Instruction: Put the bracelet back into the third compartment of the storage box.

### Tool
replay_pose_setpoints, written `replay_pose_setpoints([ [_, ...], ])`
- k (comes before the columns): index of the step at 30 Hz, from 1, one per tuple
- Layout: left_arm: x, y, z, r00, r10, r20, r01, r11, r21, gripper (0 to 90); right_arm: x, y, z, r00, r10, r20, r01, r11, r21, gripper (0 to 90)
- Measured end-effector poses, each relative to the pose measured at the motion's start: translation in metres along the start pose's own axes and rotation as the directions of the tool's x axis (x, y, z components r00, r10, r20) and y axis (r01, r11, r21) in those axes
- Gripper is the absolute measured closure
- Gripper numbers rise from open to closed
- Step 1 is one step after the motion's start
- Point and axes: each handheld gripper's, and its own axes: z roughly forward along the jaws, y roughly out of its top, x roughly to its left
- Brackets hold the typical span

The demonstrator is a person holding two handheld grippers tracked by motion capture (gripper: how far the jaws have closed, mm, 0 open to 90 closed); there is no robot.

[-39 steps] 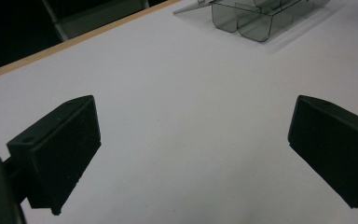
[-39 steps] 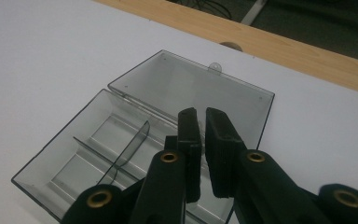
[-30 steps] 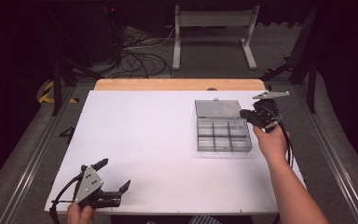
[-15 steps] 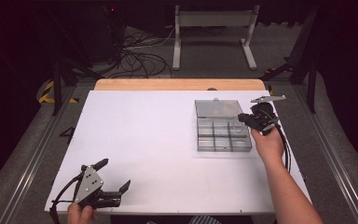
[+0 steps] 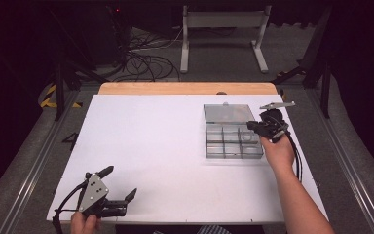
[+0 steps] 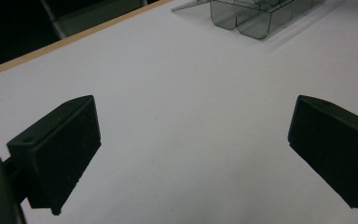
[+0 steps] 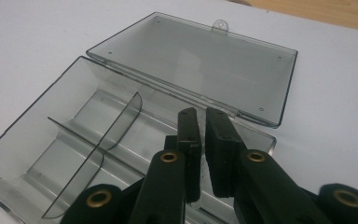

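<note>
the table top [image 5: 156, 146] is a smooth, matt white sheet, with a strip of pale bare wood [image 5: 185, 88] along its far edge. the compartment box [image 7: 98, 135] is clear, smoke-grey plastic, glossy, with thin glossy dividers and a flat lid [image 7: 200, 60] of the same plastic. the right gripper [image 7: 204, 140] has matt black jaws with brass-coloured metal rivets. the left gripper [image 6: 191, 154] has matt black, faintly grainy pads. the floor [image 5: 39, 141] beside the table looks like rough grey carpet.

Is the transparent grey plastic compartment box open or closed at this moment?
Open: the transparent grey plastic compartment box has its lid folded back flat on the white table.
</note>
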Motion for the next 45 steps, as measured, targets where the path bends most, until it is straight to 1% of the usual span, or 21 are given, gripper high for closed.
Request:
replay_pose_setpoints([
  [7,0.0,0.0,0.0,1.0,0.0,0.001,0.0,1.0,0.001,3.0,-0.001,-0.001,0.002,1.0,0.004,-0.008,-0.003,1.0,0.001,85.2],
  [14,0.0,0.0,0.0,1.0,0.0,0.001,0.0,1.0,0.0,3.0,-0.005,-0.002,0.002,0.9999,0.015,0.006,-0.015,1.0,0.005,82.6],
  [15,0.0,0.0,0.0,1.0,0.0,0.001,0.0,1.0,0.001,3.0,-0.007,-0.002,0.002,0.9997,0.023,0.01,-0.023,1.0,0.006,76.5],
  [16,0.0,0.0,0.0,1.0,0.0,0.001,0.0,1.0,0.001,3.0,-0.007,-0.002,0.002,0.9997,0.023,0.01,-0.023,1.0,0.006,76.5],
  [17,0.0,0.0,0.0,1.0,0.0,0.0,0.0,1.0,0.001,3.0,-0.011,-0.002,0.001,0.9987,0.051,-0.007,-0.051,0.999,-0.005,69.7],
  [18,0.0,0.0,0.0,1.0,0.0,0.0,0.0,1.0,0.001,3.0,-0.013,-0.003,0.0,0.998,0.062,-0.014,-0.062,0.998,-0.009,68.5],
  [19,0.0,0.0,0.0,1.0,-0.001,0.0,0.001,1.0,0.0,3.0,-0.013,-0.003,0.0,0.998,0.062,-0.014,-0.062,0.998,-0.009,68.5],
  [20,0.001,0.0,0.0,1.0,-0.002,-0.002,0.002,1.0,0.0,3.0,-0.015,-0.003,-0.001,0.9973,0.069,-0.025,-0.07,0.997,-0.022,61.6],
  [21,0.001,0.0,0.0,1.0,-0.003,-0.002,0.003,1.0,0.0,3.0,-0.016,-0.003,-0.003,0.9967,0.073,-0.036,-0.074,0.997,-0.026,58.8],
  [22,0.001,0.0,0.0,1.0,-0.003,-0.001,0.003,1.0,0.001,3.0,-0.016,-0.003,-0.003,0.9967,0.073,-0.036,-0.074,0.997,-0.026,58.8],
  [24,0.0,0.0,0.0,1.0,-0.002,0.0,0.002,1.0,0.001,3.0,-0.017,-0.003,-0.005,0.9967,0.069,-0.043,-0.071,0.997,-0.039,51.9],
  [27,0.0,0.0,0.0,1.0,0.0,0.0,0.0,1.0,0.002,3.0,-0.017,-0.003,-0.008,0.9951,0.072,-0.068,-0.076,0.996,-0.055,41.3],
  [28,0.0,0.0,0.0,1.0,0.0,0.0,0.0,1.0,0.002,3.0,-0.017,-0.003,-0.009,0.9957,0.066,-0.065,-0.07,0.996,-0.061,38.2],
  [30,0.0,0.0,0.0,1.0,-0.001,0.0,0.001,1.0,0.002,3.0,-0.014,-0.002,-0.014,0.9939,0.054,-0.096,-0.062,0.994,-0.086,28.4],
  [31,0.001,0.0,0.0,1.0,0.0,-0.001,0.0,1.0,0.0,3.0,-0.014,-0.002,-0.014,0.9939,0.054,-0.096,-0.062,0.994,-0.086,28.4],
  [32,0.001,0.0,0.0,1.0,-0.003,0.0,0.003,1.0,0.001,3.0,-0.012,-0.001,-0.016,0.9936,0.039,-0.106,-0.048,0.995,-0.088,25.0],
  [34,0.001,0.0,0.0,1.0,-0.003,-0.002,0.003,1.0,0.0,3.0,-0.008,0.0,-0.021,0.9941,0.02,-0.107,-0.031,0.994,-0.107,24.4],
  [37,0.001,0.0,0.001,1.0,-0.005,0.003,0.005,1.0,0.003,3.0,-0.003,0.001,-0.029,0.9901,0.006,-0.14,-0.024,0.992,-0.126,22.8],
  [38,0.0,0.0,0.001,1.0,-0.004,0.005,0.004,1.0,0.004,3.0,0.0,0.002,-0.034,0.9887,-0.008,-0.15,-0.012,0.991,-0.133,22.2],
  [39,0.0,0.0,0.001,1.0,-0.004,0.005,0.004,1.0,0.004,3.0,0.0,0.002,-0.034,0.9887,-0.008,-0.15,-0.012,0.991,-0.133,22.2],
  [45,0.001,0.0,0.001,1.0,-0.003,0.002,0.003,1.0,0.003,3.0,0.011,0.001,-0.049,0.9859,-0.054,-0.158,0.028,0.986,-0.167,20.5],
])
